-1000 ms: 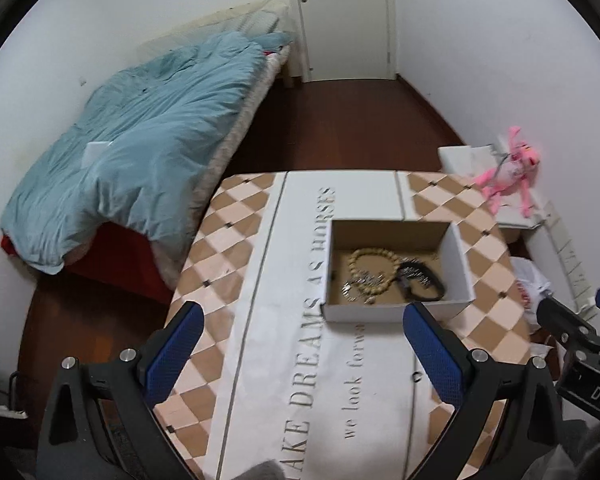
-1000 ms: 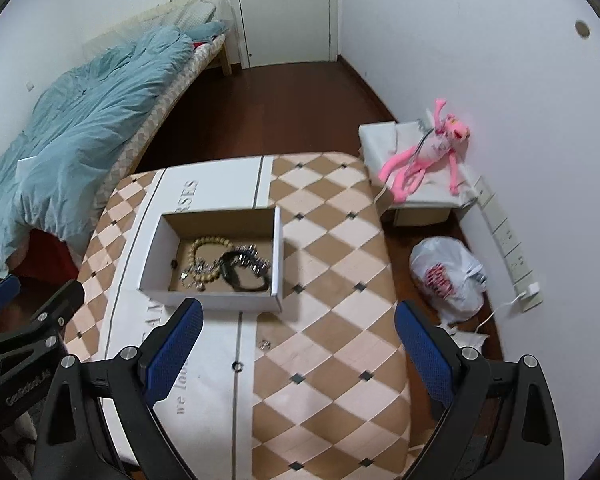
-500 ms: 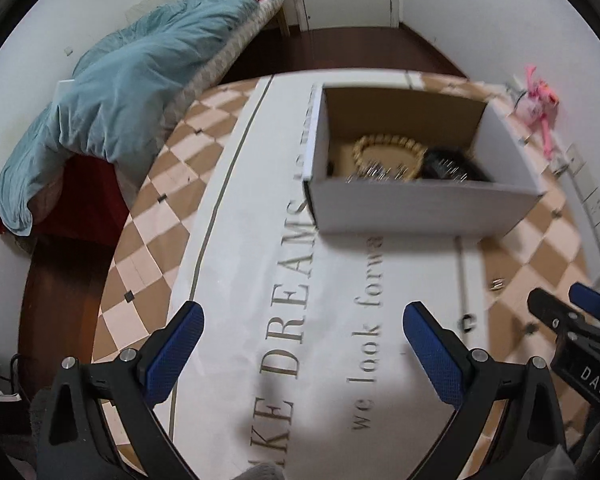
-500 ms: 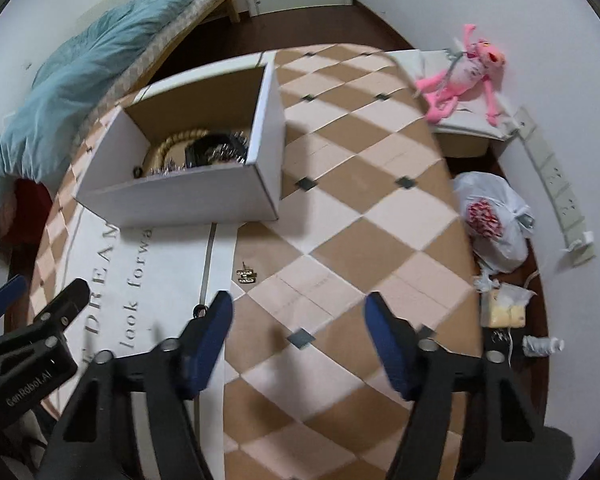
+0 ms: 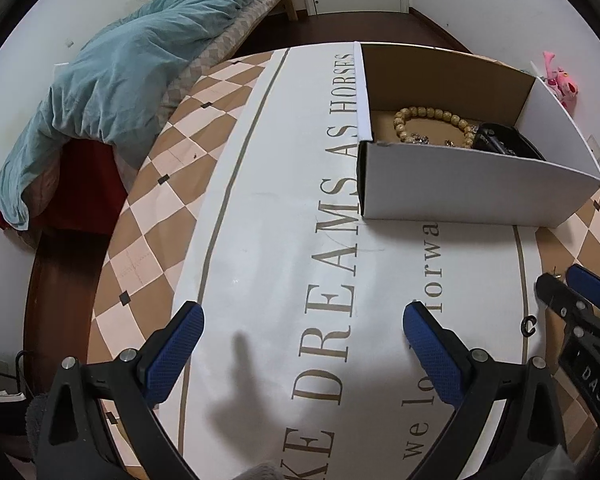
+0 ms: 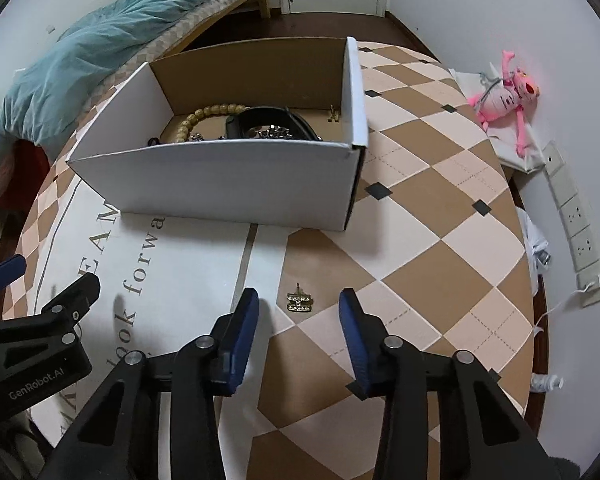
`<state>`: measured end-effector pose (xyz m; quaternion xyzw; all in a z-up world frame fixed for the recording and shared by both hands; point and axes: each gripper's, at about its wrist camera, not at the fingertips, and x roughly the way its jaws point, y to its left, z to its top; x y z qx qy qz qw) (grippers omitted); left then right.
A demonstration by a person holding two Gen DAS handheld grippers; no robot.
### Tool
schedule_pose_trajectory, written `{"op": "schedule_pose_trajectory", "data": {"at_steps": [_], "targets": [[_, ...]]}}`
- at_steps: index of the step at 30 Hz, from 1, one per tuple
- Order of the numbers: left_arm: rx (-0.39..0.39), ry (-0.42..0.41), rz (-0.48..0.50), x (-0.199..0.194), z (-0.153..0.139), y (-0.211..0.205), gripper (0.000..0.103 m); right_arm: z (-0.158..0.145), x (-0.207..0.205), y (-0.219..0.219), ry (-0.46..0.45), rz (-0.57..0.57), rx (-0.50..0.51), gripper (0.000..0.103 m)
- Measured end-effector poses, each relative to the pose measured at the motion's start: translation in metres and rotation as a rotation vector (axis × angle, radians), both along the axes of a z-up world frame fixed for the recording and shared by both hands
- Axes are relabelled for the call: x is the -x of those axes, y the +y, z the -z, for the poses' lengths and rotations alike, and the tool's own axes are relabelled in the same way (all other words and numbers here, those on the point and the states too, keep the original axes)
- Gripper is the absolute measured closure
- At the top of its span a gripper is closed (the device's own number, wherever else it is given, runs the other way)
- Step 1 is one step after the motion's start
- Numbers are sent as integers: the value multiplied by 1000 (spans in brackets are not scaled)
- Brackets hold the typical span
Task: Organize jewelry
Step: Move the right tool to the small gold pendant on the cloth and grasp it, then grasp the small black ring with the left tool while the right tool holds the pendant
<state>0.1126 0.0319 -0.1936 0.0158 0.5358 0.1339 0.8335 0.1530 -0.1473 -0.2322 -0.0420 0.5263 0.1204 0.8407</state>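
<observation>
Both claws parted: right gripper (image 6: 298, 304) astride gold earring (image 6: 299, 303), perhaps untouched; left gripper (image 5: 300, 320) over bare tablecloth (image 5: 284, 248).

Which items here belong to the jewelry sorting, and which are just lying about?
Job: white box, bead bracelet, black band, gold earring, small black ring.
Bystanders: pink plush toy, blue duvet, power strip.

A box (image 6: 236, 176) stands on the bench (image 6: 440, 240), toward its far side. In it lie a bead bracelet (image 6: 204, 114) at the left and a band (image 6: 272, 120) to its right. An earring (image 6: 299, 303) lies on the bench nearer than the box, and a small ring (image 5: 529, 325) lies to the earring's left. A bed (image 5: 140, 64) stands far left.
</observation>
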Motion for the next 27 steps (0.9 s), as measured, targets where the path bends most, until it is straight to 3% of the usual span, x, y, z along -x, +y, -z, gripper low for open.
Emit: {"op": "schedule_pose_trajectory", "data": {"at_steps": [2, 10, 16, 21, 24, 27], "targets": [[-2, 0, 2, -1, 1, 1, 1, 0, 0, 1, -11, -6, 6, 91], [13, -22, 62, 1, -6, -23, 1, -9, 4, -30, -25, 46, -43, 90], [137, -25, 147, -2, -6, -66, 2, -15, 7, -78, -15, 156, -69, 90], [144, -42, 219, -1, -5, -98, 2, -12, 10, -98, -13, 198, -68, 91], [132, -49, 246, 1, -4, -109, 13, -10, 12, -106, -11, 212, -75, 91], [125, -31, 270, -2, 1, -115, 34, -9, 12, -110, -11, 225, -80, 90]]}}
